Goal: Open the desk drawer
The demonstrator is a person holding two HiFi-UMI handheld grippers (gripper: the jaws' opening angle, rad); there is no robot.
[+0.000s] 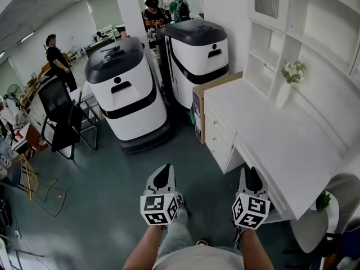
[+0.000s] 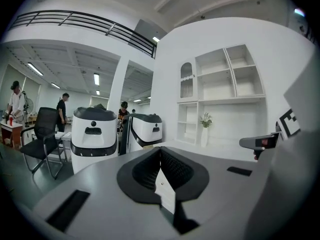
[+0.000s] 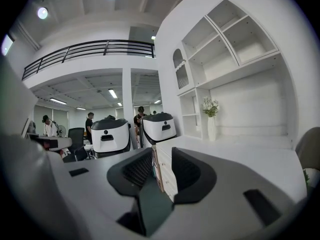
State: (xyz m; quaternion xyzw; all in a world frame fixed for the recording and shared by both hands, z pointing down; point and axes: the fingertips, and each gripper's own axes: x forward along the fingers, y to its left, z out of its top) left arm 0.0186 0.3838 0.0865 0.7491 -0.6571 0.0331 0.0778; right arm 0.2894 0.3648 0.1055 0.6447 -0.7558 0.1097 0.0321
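The white desk point(image 1: 281, 134) stands at the right, with a stack of shut drawers point(image 1: 218, 133) with small knobs on its left end. Both grippers are held low in front of me, short of the desk and touching nothing. My left gripper point(image 1: 163, 176) is over the floor left of the desk; in the left gripper view its tips point(image 2: 160, 151) meet, empty. My right gripper point(image 1: 252, 179) is near the desk's front edge. In the right gripper view it point(image 3: 162, 159) stands open, and the drawers point(image 3: 164, 171) show through the gap, farther off.
Two big white-and-black machines point(image 1: 126, 94) point(image 1: 199, 55) stand beyond the desk's left end, with a brown panel point(image 1: 198, 111) against the desk. A black office chair point(image 1: 59, 111) is at the left. A vase of flowers point(image 1: 289, 77) stands by white shelves. People stand far back.
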